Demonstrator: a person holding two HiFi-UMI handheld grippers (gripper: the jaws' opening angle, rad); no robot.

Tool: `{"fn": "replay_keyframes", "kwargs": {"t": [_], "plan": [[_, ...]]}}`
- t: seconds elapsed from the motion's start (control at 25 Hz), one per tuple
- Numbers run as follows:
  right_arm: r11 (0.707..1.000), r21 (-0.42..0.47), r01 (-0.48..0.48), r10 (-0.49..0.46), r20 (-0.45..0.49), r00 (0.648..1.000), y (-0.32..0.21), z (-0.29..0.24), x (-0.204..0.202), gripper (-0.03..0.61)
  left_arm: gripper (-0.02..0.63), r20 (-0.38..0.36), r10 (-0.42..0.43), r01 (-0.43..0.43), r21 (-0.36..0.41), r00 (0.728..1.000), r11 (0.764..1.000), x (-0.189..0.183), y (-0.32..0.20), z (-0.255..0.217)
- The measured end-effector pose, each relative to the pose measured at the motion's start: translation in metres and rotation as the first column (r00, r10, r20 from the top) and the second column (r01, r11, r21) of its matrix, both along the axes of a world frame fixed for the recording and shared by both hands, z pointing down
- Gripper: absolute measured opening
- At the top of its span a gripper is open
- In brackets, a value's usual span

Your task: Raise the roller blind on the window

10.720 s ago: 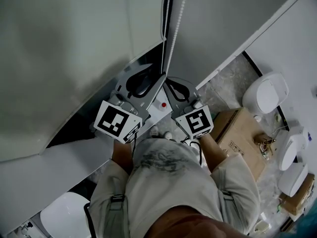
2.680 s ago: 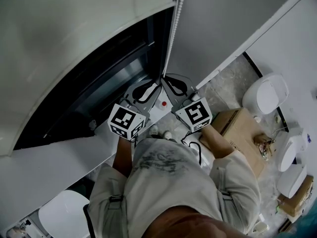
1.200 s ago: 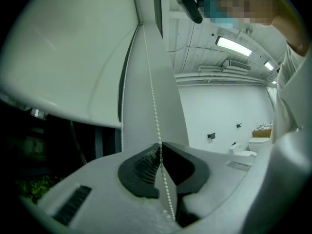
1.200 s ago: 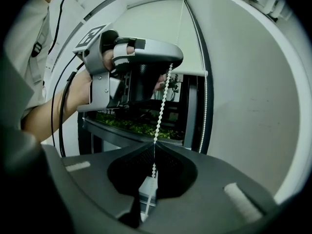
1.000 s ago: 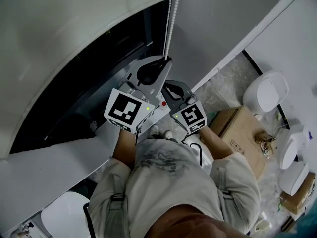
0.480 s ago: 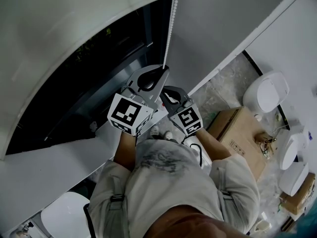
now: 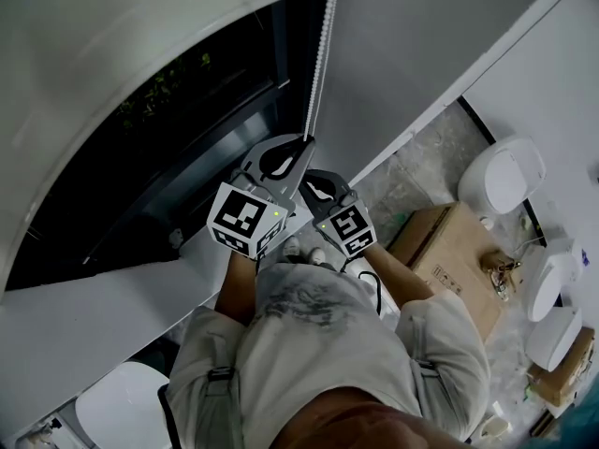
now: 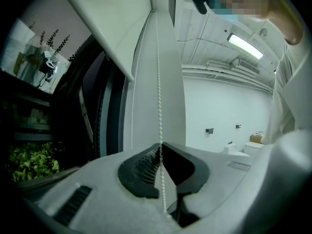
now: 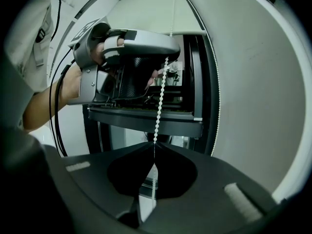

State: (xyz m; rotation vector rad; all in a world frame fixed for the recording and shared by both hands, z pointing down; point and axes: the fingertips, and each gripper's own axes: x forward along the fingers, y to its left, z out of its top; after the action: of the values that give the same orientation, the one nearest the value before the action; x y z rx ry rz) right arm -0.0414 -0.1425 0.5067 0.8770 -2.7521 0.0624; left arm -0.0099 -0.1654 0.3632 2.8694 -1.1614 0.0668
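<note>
The white roller blind [image 7: 140, 54] hangs over a dark window [image 7: 187, 148], its lower edge well above the sill. A white bead chain [image 7: 320, 54] drops from the top of the head view into my left gripper [image 7: 306, 142], which is shut on it. Just below, my right gripper [image 7: 305, 178] is shut on the same chain. In the left gripper view the chain [image 8: 158, 82] runs straight down between the closed tips of the left gripper [image 8: 160, 146]. The right gripper view shows the chain [image 9: 159, 106] taut from the left gripper [image 9: 169, 52] down into the right gripper [image 9: 153, 144].
A white sill [image 7: 94, 316] runs under the window. On the floor to the right stand a cardboard box [image 7: 449, 251] and several white ceramic fixtures [image 7: 504, 176]. Green plants [image 8: 29, 162] show beyond the glass. The person's torso fills the lower head view.
Both grippers have come down together with the chain held in them. The blind's lower edge has risen and more dark window shows.
</note>
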Motion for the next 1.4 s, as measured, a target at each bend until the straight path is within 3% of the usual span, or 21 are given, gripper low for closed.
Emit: {"fn": "replay_keyframes", "kwargs": {"t": [0.24,0.56,0.8,1.16,1.4], "plan": [[0.999,-0.031,-0.01,0.01,-0.008,1.0,0.003,0.011,-0.002,0.012,0.023,0.008,-0.013,0.013,-0.013,1.0,1.0,-0.003,0.002,0.011],[0.999,0.012,-0.037,0.038,-0.018,0.999,0.005,-0.005,-0.002,0.023,0.023,0.011,-0.037,0.037,0.0,0.999,0.999,-0.013,0.0,0.01],[0.997,0.067,-0.046,0.044,0.034,0.998,0.004,-0.045,0.002,0.038,0.023,0.015,-0.051,0.051,0.005,0.999,0.999,-0.019,-0.004,0.009],[0.979,0.144,-0.143,0.128,0.111,0.986,-0.015,-0.118,0.03,0.048,0.023,0.011,-0.057,0.057,0.005,0.998,0.998,-0.024,-0.008,0.006],[0.971,0.205,-0.122,0.091,0.156,0.984,-0.019,-0.173,0.031,0.073,0.023,0.019,-0.045,0.045,0.003,0.999,0.999,-0.025,-0.009,0.01]]}}
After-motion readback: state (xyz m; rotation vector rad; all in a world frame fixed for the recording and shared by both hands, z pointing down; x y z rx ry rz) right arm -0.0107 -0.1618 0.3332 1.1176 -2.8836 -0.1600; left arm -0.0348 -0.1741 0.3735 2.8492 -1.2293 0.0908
